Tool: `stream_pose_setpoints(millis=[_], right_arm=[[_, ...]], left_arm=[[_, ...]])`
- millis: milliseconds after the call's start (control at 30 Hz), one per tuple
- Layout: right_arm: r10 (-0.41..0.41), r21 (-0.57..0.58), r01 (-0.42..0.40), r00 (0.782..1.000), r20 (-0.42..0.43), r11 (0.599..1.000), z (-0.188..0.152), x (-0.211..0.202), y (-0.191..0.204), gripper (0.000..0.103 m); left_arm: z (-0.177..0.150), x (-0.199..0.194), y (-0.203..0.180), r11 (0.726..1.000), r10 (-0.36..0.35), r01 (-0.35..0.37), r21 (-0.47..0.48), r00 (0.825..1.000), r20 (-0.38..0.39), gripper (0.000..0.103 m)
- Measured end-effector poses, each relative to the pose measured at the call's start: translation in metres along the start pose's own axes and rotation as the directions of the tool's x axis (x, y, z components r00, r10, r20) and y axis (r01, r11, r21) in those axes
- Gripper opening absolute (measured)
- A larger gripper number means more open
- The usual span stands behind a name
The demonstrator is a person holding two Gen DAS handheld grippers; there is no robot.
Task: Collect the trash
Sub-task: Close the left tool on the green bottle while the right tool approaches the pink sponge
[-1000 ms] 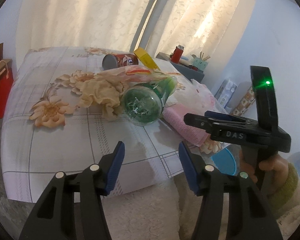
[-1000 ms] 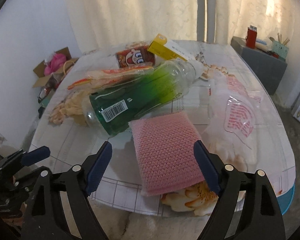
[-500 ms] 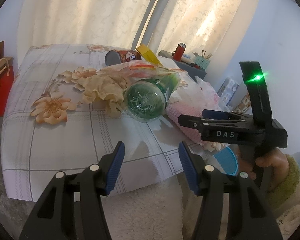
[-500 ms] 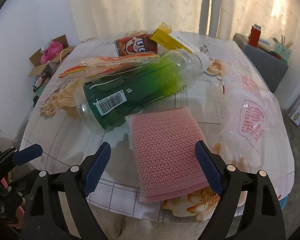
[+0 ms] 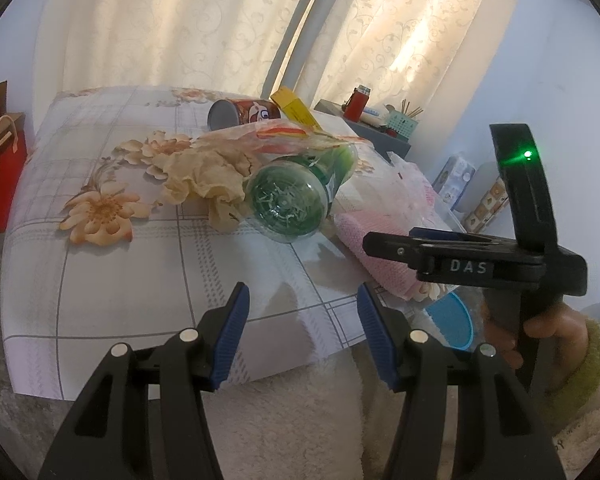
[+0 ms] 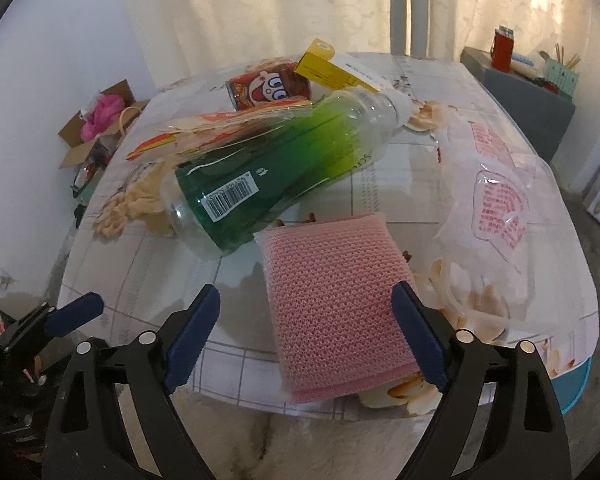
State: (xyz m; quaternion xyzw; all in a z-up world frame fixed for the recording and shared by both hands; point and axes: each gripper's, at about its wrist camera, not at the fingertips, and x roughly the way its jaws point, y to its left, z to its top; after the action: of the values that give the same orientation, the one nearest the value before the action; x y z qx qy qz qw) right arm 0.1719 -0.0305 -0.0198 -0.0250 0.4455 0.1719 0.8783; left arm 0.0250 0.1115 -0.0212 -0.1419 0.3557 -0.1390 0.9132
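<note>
While the right claw (image 6: 306,332) had just been widening over a pink sponge (image 6: 332,296), nothing was gripped. The left claw (image 5: 302,332) hovered spread and empty above the worktop (image 5: 132,280).

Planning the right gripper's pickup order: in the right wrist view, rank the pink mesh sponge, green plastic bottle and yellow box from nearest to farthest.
1. Pink mesh sponge, just ahead of the right gripper.
2. Green plastic bottle, lying left-centre.
3. Yellow box, at the far edge.
</note>
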Motion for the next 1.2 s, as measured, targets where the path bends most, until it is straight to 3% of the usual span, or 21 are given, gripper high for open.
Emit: stream_pose_setpoints(millis=[400, 600, 933, 1100, 1200], right_arm=[[-0.033, 0.001, 0.033, 0.999, 0.031, 0.999, -0.004, -0.006, -0.004, 0.085], [0.046, 0.054, -0.051, 0.994, 0.094, 0.997, -0.011, -0.024, -0.023, 0.087], [0.128, 0.126, -0.134, 0.99, 0.054, 0.983, -0.01, 0.002, -0.05, 0.087], [0.136, 0.13, -0.139, 0.99, 0.034, 0.982, -0.013, 0.011, -0.055, 0.087], [0.146, 0.14, -0.15, 0.988, 0.043, 0.979, -0.018, 0.011, -0.059, 0.082]], left_arm=[[0.005, -0.002, -0.005, 0.999, 0.005, -0.005, 0.038, 1.0, 0.012, 0.055], [0.011, 0.001, -0.015, 0.996, 0.006, -0.008, 0.084, 1.0, 0.019, 0.057], [0.017, 0.017, -0.032, 0.989, 0.01, -0.008, 0.146, 1.0, -0.014, 0.057], [0.037, 0.031, -0.046, 0.97, 0.031, -0.028, 0.242, 1.0, -0.008, 0.058], [0.053, 0.043, -0.058, 0.943, 0.069, -0.067, 0.326, 0.998, 0.005, 0.058]])
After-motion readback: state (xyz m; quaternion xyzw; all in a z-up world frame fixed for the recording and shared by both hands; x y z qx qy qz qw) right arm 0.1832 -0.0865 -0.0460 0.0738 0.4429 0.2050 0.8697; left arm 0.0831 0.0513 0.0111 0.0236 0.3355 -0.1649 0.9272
